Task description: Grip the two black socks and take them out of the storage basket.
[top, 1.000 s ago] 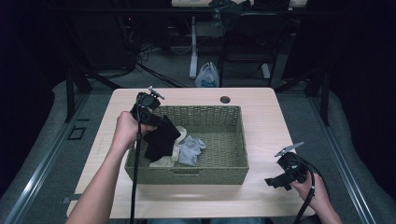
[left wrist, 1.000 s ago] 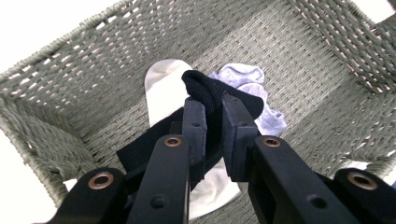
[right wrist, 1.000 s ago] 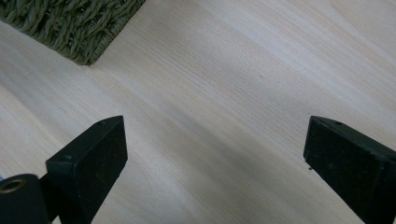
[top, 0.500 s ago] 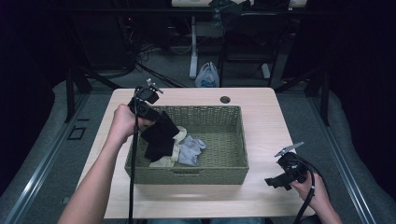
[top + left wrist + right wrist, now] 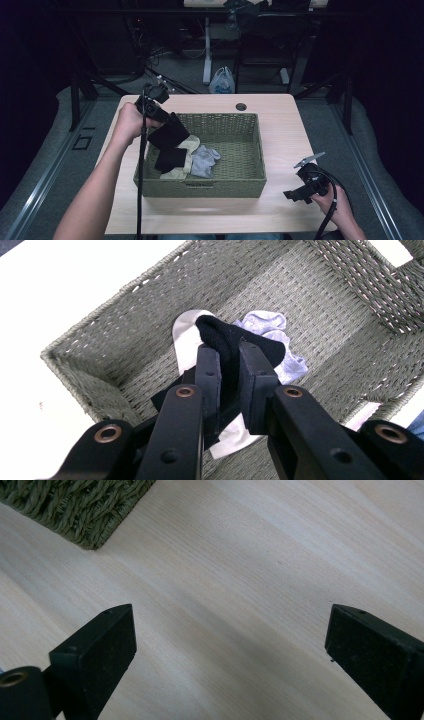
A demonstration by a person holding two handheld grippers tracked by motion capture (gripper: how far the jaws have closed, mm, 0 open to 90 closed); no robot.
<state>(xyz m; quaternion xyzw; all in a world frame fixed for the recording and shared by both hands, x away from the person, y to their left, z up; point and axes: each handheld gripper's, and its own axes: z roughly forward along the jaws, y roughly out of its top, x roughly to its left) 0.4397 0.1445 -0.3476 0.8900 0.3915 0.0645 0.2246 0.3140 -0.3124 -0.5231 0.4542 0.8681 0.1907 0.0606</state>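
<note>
Socks wait in a woven green basket (image 5: pixel 235 180) as a person's left gripper (image 5: pixel 159 113) holds a black sock (image 5: pixel 168 136) up over the basket's left end, the jaws closed tight on the fabric. In the left gripper view, the same left gripper (image 5: pixel 229 371) pinches a fold of the black sock (image 5: pixel 235 342) between its two pads, with the cloth bulging above the tips and trailing down below them. Seen from the high view, the sock hangs from the jaws down and toward the person, its long axis slanting from the far-left rim into the basket, where its lower end appears to rest on or just over the pile; contact there cannot be confirmed. Beneath it lie a cream sock (image 5: pixel 184 159) and, just beside that toward the basket's middle, a pale grey sock (image 5: pixel 204 160). The black sock is plain, dark, soft and limp, with no marking that can be made out.

Across the light wooden table (image 5: pixel 285 130), the right gripper (image 5: pixel 294 194) rests low near the front right corner, well apart from the pile. Its own view shows the right gripper (image 5: pixel 230 655) spread wide and holding nothing, with a corner of the basket (image 5: pixel 90 510) ahead of it. The left hand is by far the nearer to the socks, so any carry out of the basket looks to be its job.
</note>
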